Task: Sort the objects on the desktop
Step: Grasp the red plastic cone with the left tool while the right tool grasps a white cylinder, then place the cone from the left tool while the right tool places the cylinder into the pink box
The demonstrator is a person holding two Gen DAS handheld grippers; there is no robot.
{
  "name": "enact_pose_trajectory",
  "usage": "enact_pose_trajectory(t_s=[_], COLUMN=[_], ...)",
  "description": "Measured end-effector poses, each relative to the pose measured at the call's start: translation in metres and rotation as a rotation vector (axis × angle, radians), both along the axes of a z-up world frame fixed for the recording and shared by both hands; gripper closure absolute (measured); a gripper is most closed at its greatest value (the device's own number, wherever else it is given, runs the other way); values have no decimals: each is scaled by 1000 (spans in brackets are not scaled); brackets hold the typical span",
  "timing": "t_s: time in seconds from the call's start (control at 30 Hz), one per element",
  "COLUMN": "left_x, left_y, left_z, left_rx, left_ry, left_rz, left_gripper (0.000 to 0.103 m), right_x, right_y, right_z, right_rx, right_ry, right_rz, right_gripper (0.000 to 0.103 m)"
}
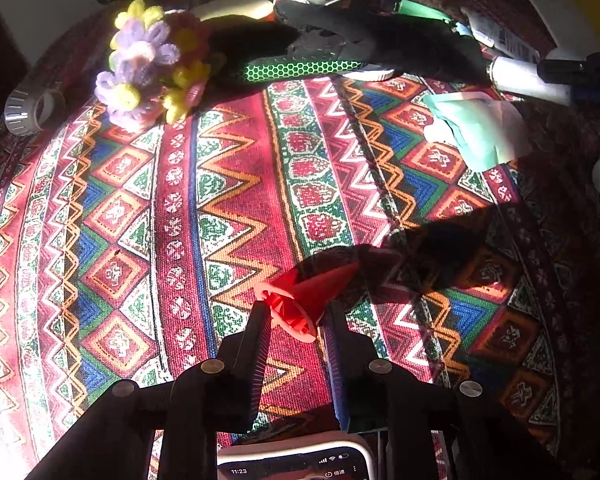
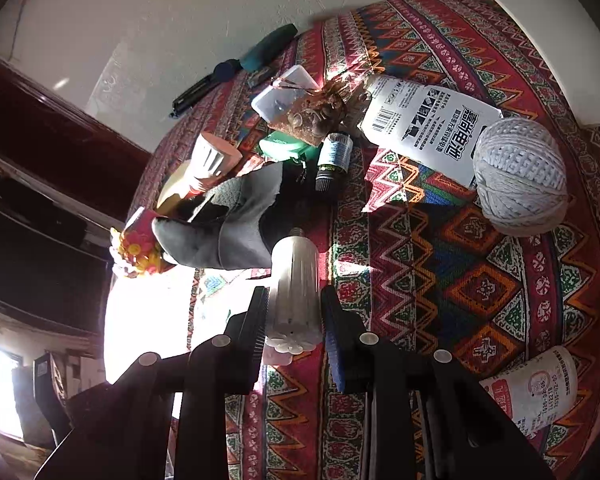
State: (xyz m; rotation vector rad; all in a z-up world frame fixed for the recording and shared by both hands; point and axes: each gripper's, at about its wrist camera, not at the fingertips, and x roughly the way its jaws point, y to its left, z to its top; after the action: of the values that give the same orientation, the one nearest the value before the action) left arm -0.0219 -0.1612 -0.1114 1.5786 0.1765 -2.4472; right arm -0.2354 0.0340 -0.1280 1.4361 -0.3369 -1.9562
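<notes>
Left gripper [image 1: 296, 312]: jaws clamp red cone [image 1: 306, 300] above the tablecloth [image 1: 140, 220], evidently for sorting. Right gripper [image 2: 294, 308]: jaws flank white bulb [image 2: 294, 292]; whether clenched, cannot tell.

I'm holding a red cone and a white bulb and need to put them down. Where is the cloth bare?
Bare cloth spreads ahead of the red cone, between the flower bunch and the green paper. Another patch lies right of the white bulb, below the yarn ball. The far edge is crowded around the grey glove and battery pack.
</notes>
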Motion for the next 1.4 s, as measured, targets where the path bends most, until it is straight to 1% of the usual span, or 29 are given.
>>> enact_pose_trajectory(t_s=[0.07, 0.13, 0.2, 0.27, 0.33, 0.37, 0.4, 0.43, 0.47, 0.53, 0.6, 0.67, 0.73, 0.77, 0.8, 0.83, 0.87, 0.97, 1.0, 1.07, 1.27, 1.4], left_x=[3, 7, 7, 7, 8, 6, 4, 2, 0, -3, -9, -15, -22, -24, -26, -27, -27, -22, -18, -11, 10, 18], left_y=[5, 6, 9, 12, 12, 13, 13, 12, 11, 9, 6, 3, 2, 1, -1, -4, -4, 4, 6, 9, 11, 17], left_z=[7, 10, 13, 11, 8, 4, -1, -5, -8, -14, -20, -26, -33, -33, -32, -30, -27, -17, -11, 2, 50, 71], left_rx=[-6, -7, -16, -18, -27, -68, -109, -131, -153, -197, -213, -203, -199, -196, -156, -118, -117, -129, -137, -136, -94, -64], left_ry=[21, 34, 43, 46, 31, 23, 14, 8, 2, -10, -21, -36, -44, -35, -35, -35, -32, -19, -2, 42, 194, 272], left_rz=[-7, -18, -29, -41, -61, -69, -78, -87, -97, -116, -123, -118, -132, -138, -133, -127, -117, -132, -132, -122, -89, -76], left_gripper=[88, 89, 93, 93, 93, 87, 87, 77, 61, 47, 44, 43, 43, 44, 51, 64, 67, 68, 68, 68, 68, 68], right_x=[5, 9, 15, 20, 24, 26, 27, 29, 29, 30, 29, 27, 26, 26, 26, 26, 26, 27, 27, 29, 41, 55], right_y=[5, 9, 15, 23, 29, 32, 34, 36, 37, 36, 33, 32, 31, 30, 30, 30, 30, 33, 35, 38, 48, 60], right_z=[9, 17, 25, 34, 41, 42, 43, 43, 42, 38, 35, 33, 31, 30, 30, 31, 32, 36, 38, 42, 61, 79], right_rx=[-15, -33, -43, -57, -62, -65, -67, -70, -73, -69, -61, -60, -60, -60, -61, -63, -66, -75, -78, -88, -116, -146], right_ry=[15, 28, 46, 58, 70, 72, 69, 64, 57, 48, 45, 39, 35, 34, 34, 35, 36, 43, 47, 53, 85, 120], right_rz=[2, 6, 7, 9, 17, 18, 21, 25, 29, 36, 38, 41, 43, 45, 46, 47, 49, 50, 49, 48, 57, 60], right_gripper=[75, 75, 75, 75, 75, 75, 75, 75, 75, 75, 75, 75, 75, 75, 75, 75, 75, 75, 75, 75, 75, 75])
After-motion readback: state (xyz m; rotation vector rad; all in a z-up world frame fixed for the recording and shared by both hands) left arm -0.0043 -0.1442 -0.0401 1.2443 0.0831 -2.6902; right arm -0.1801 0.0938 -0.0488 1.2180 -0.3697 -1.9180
